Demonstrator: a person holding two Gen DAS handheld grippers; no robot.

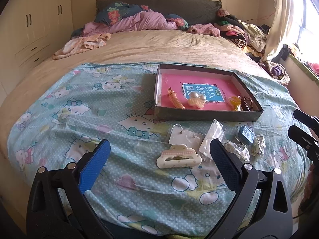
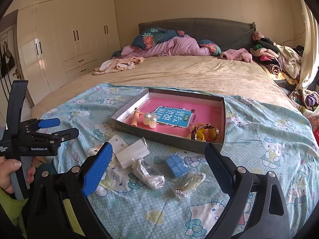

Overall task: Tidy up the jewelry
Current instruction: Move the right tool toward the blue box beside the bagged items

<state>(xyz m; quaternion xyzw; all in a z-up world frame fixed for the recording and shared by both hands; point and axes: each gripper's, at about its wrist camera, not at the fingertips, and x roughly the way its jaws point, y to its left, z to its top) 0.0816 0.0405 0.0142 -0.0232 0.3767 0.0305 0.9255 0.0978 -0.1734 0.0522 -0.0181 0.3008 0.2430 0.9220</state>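
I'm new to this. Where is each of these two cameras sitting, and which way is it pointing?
Left wrist view: sits on the left gripper, looking forward over the bed toward the headboard; its own open jaws frame a cream hair clip, and the right gripper pokes in at the right edge.
Right wrist view: sits on the right gripper, facing the same way from further right; its own open jaws frame a blue box, with the left gripper and hand at left.
Both share the tray and the packets before it.
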